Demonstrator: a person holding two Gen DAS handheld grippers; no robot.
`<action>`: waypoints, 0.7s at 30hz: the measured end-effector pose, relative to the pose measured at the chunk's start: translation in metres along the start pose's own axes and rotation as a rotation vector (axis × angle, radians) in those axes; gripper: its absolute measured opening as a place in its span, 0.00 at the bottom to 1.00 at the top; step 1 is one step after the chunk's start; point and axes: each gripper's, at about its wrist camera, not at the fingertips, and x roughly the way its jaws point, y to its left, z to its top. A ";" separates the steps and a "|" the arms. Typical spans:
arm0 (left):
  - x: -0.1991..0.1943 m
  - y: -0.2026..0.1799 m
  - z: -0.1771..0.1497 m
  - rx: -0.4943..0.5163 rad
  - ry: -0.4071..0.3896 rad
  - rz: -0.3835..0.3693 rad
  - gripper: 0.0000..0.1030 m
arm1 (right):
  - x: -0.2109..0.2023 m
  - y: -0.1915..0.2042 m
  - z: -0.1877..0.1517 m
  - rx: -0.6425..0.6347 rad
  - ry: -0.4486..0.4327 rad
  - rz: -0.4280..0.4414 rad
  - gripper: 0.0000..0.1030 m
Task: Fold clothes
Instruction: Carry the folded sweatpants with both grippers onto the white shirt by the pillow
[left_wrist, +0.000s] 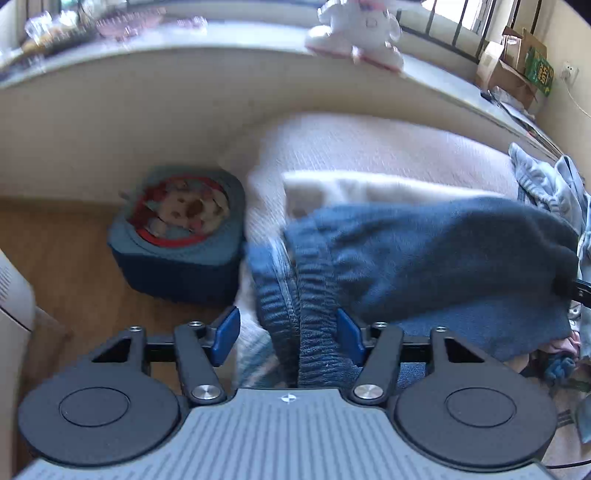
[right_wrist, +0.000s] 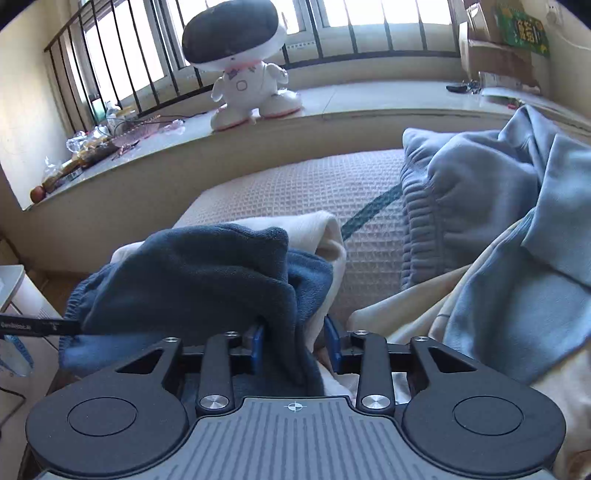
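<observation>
A dark blue fleece garment (left_wrist: 424, 258) lies bunched on the bed's waffle cover (left_wrist: 369, 147), over a folded cream garment (left_wrist: 369, 188). Its gathered elastic waistband runs between the fingers of my left gripper (left_wrist: 288, 336). The jaws stand open, with the left pad clear of the cloth. In the right wrist view the other end of the dark blue garment (right_wrist: 192, 273) hangs between the pads of my right gripper (right_wrist: 295, 345). That gripper is open too, and a gap shows beside its right pad. The cream garment (right_wrist: 325, 229) peeks out behind.
A light blue garment (right_wrist: 480, 203) and a cream one are heaped on the right of the bed. A white plush robot (right_wrist: 240, 74) stands on the window ledge (right_wrist: 332, 99) among clutter and cardboard boxes (left_wrist: 509, 62). A blue box (left_wrist: 177, 229) with a toy sits on the wooden floor, left of the bed.
</observation>
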 end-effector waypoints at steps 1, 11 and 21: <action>-0.009 0.000 0.001 0.004 -0.015 0.011 0.55 | -0.005 0.000 0.001 -0.009 -0.009 -0.003 0.33; -0.054 -0.028 -0.008 0.050 -0.073 -0.035 0.52 | -0.052 0.012 0.000 -0.051 -0.082 0.027 0.33; -0.003 -0.070 -0.027 0.101 0.023 -0.106 0.43 | -0.005 0.060 -0.014 -0.138 0.006 0.110 0.33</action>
